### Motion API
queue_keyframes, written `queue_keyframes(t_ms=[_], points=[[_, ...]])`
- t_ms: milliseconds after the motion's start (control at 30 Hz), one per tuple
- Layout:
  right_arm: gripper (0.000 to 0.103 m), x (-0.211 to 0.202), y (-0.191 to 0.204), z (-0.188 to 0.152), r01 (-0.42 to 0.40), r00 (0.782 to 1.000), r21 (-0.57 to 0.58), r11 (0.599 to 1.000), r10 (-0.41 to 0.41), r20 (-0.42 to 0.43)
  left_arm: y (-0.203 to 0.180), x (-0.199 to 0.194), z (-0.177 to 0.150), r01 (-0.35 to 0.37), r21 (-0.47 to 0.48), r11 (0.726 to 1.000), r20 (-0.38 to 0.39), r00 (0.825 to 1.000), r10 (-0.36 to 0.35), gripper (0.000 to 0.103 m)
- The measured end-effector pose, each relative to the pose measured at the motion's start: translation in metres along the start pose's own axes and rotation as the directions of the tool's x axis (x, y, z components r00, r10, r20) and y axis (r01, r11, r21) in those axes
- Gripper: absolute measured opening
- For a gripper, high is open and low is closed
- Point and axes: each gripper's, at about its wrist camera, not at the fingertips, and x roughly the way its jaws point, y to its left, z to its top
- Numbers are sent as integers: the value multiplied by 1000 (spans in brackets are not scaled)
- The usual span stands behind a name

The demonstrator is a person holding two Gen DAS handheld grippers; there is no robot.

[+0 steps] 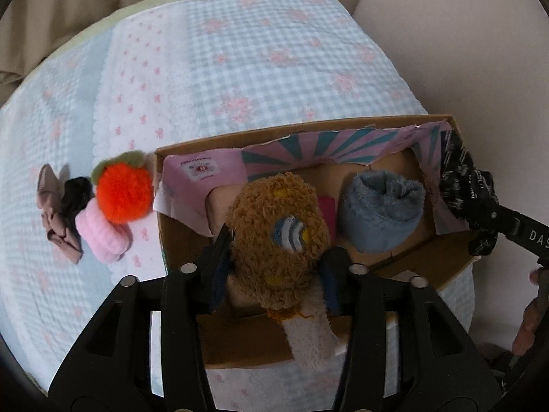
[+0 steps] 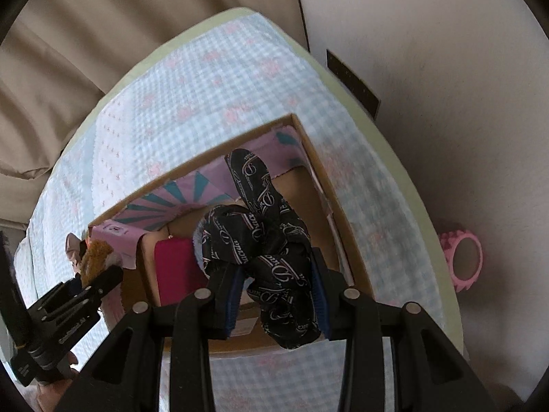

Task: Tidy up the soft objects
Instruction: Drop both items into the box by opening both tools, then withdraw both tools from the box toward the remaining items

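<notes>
Brown fuzzy sock (image 1: pixel 278 237), clamped in our left gripper (image 1: pixel 274 267), hangs over the cardboard box (image 1: pixel 178 237); our right gripper (image 2: pixel 278 288) pinches the black printed scarf (image 2: pixel 264 240) there. Dangling ends may snag the rim.

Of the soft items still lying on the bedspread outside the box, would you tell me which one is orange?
The fluffy orange pompom with the green leaf top, nearest the cardboard box.

Your fuzzy sock (image 1: pixel 274 237) is golden-brown with blue-white stripes; your scarf (image 2: pixel 271 250) is black with white script. The bedspread (image 1: pixel 240 68) is pale blue gingham with pink flowers, and the pompom (image 1: pixel 123 194) is orange.
</notes>
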Motion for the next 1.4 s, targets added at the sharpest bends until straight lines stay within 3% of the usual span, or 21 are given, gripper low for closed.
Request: queue_keyframes(t_ms=[33, 67, 100, 167, 500, 833, 1133, 1400], points=[[46, 4, 0, 0, 2, 1000, -4, 1000, -2, -9, -2, 1, 1, -9, 8, 1000, -3, 1000, 9, 86], [55, 7, 2, 2, 3, 1000, -7, 1000, -3, -9, -2, 2, 2, -16, 11, 1000, -3, 1000, 16, 103], [75, 10, 3, 2, 0, 1000, -12, 1000, 0, -2, -3, 0, 2, -19, 13, 1000, 9, 1000, 19, 103], [103, 10, 3, 2, -28, 1000, -14, 1000, 28, 10, -4, -2, 2, 5, 17, 1000, 3, 1000, -5, 103], [103, -4, 10, -1, -70, 996, -43, 997, 72, 46, 5, -18, -4, 19, -8, 1000, 22, 1000, -19, 103], [103, -32, 29, -9, -37, 992, -126, 991, 52, 112, 13, -55, -11, 14, -31, 999, 82, 997, -11, 103], [103, -85, 60, -25, 4, 981, -209, 978, 37, 192, 28, -119, -29, 3, -51, 999, 164, 986, 5, 103], [103, -146, 112, -53, 40, 956, -322, 946, 57, 287, 65, -196, -56, -21, -83, 996, 269, 962, 43, 103]])
